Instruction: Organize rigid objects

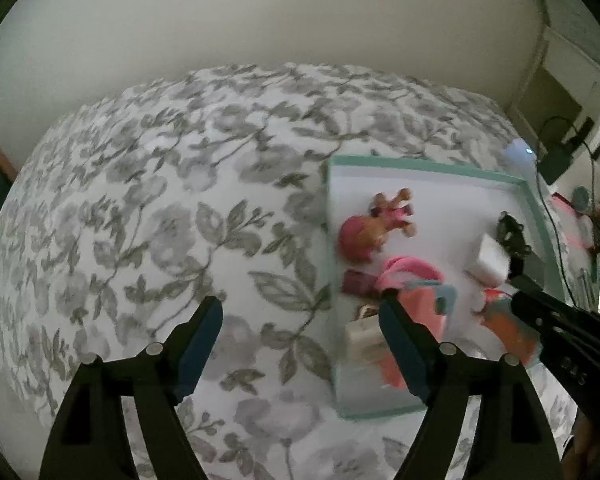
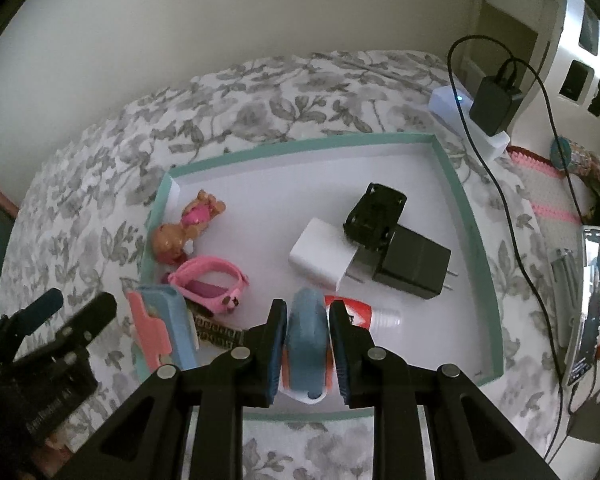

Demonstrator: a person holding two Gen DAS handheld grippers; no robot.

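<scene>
A teal-rimmed white tray [image 2: 300,146] lies on a floral bedspread. My right gripper [image 2: 307,312] is shut on a blue, orange and white toy piece [image 2: 308,332] just above the tray's near side; the left wrist view shows that piece [image 1: 504,320] at the right. In the tray are a small doll [image 2: 188,224], a pink strap [image 2: 208,280], a pink and blue block [image 2: 160,328], a white charger [image 2: 324,256], a black charger [image 2: 416,268], a black mount [image 2: 374,212] and a red tube [image 2: 358,312]. My left gripper [image 1: 300,304] stands open and holds nothing, straddling the tray's left rim [image 1: 330,240].
A white power strip [image 2: 452,104] with a black adapter [image 2: 494,100] and its cable sits beyond the tray's far right corner. A phone [image 2: 588,300] and a pink-edged knitted cloth [image 2: 548,196] lie to the right. A wall backs the bed.
</scene>
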